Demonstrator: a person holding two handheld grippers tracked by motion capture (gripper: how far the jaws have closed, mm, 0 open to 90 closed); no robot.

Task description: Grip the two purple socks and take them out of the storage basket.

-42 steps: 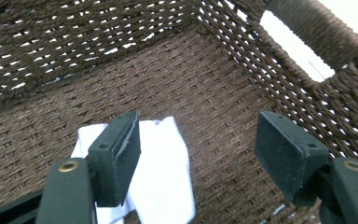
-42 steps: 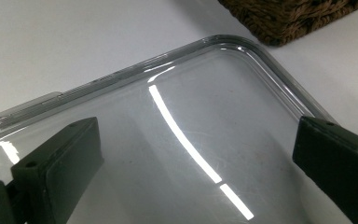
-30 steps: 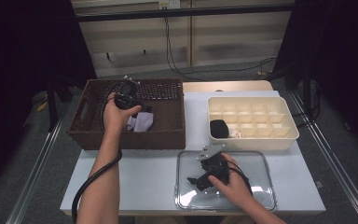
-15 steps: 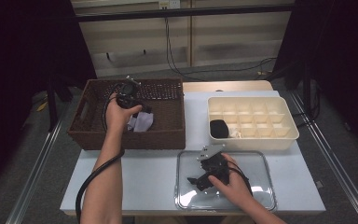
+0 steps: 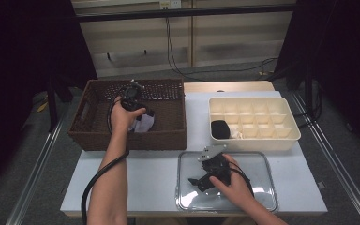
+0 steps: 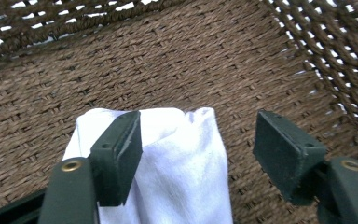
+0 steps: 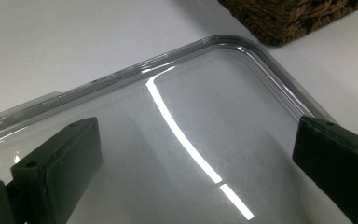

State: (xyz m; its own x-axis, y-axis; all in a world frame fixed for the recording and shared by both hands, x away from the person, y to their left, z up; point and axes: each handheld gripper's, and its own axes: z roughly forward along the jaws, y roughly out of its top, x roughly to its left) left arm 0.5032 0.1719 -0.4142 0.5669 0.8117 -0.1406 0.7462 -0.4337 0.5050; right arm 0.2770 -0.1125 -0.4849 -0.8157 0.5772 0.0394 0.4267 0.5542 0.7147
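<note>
One basket point(image 5: 89, 124), one white cloth point(image 6: 177, 172) on its floor. Left gripper point(image 6: 198, 149) jaws have just been widening, cloth between them, not pinched. Right gripper point(image 7: 193, 172) open over one clear lid point(image 7: 242, 140) right of the basket.

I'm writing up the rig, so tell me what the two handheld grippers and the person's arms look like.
Left gripper and right gripper are black, each with two flat rectangular dark-green pads. A black cable trails along the left forearm. A grey three-cornered plate tops the right one. Forearms are bare, sleeveless.
</note>
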